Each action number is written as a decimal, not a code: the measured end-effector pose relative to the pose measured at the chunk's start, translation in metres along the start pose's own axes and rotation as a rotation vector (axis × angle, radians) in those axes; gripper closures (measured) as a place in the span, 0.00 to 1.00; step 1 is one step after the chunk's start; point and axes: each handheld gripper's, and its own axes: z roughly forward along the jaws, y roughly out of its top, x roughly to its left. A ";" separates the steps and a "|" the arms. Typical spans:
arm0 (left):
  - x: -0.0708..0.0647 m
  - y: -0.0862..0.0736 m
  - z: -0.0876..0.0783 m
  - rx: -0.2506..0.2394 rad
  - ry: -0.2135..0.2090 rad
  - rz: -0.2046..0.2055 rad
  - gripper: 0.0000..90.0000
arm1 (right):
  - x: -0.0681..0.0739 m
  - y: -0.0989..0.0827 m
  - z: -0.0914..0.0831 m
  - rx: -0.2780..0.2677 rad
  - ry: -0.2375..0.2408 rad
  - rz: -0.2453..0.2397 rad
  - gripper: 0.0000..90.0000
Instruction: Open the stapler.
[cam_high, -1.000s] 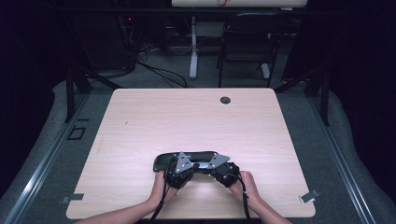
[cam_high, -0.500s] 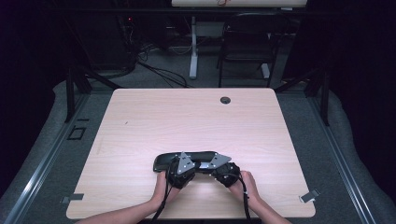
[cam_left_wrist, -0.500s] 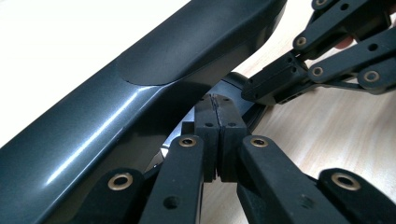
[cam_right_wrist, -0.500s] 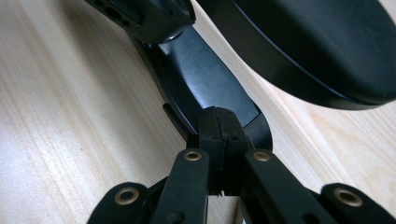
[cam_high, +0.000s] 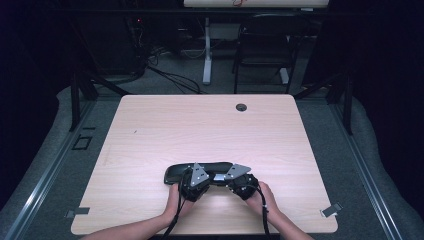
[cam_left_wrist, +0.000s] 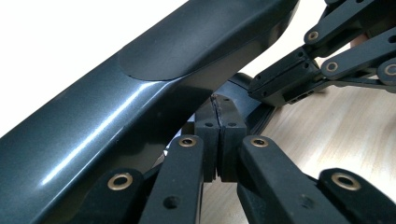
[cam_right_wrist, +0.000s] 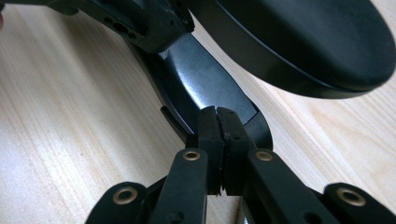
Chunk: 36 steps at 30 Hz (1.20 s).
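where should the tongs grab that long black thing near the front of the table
Probably its thin lower base at the middle, approached from the person's side: the padded top looks too broad. Both shut tongs, left and right, point there.

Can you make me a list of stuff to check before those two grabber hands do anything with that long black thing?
1. Left gripper shut: ok, pads pressed together.
2. Right gripper shut: ok.
3. Black curved object lies on the table: ok.
4. Either gripper really holding the object: cannot tell; the tips sit against it.
5. Room on the table ahead: ok, bare wood up to the round hole.
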 end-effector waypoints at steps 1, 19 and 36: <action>0.000 0.000 0.000 0.000 0.000 0.000 0.99 | 0.000 0.000 0.000 -0.001 0.000 0.003 1.00; -0.005 0.001 0.007 -0.026 0.015 0.024 1.00 | 0.003 -0.001 0.000 -0.006 -0.014 0.012 1.00; -0.009 0.004 0.012 -0.043 0.027 0.025 1.00 | 0.000 -0.004 0.000 -0.020 0.008 0.053 1.00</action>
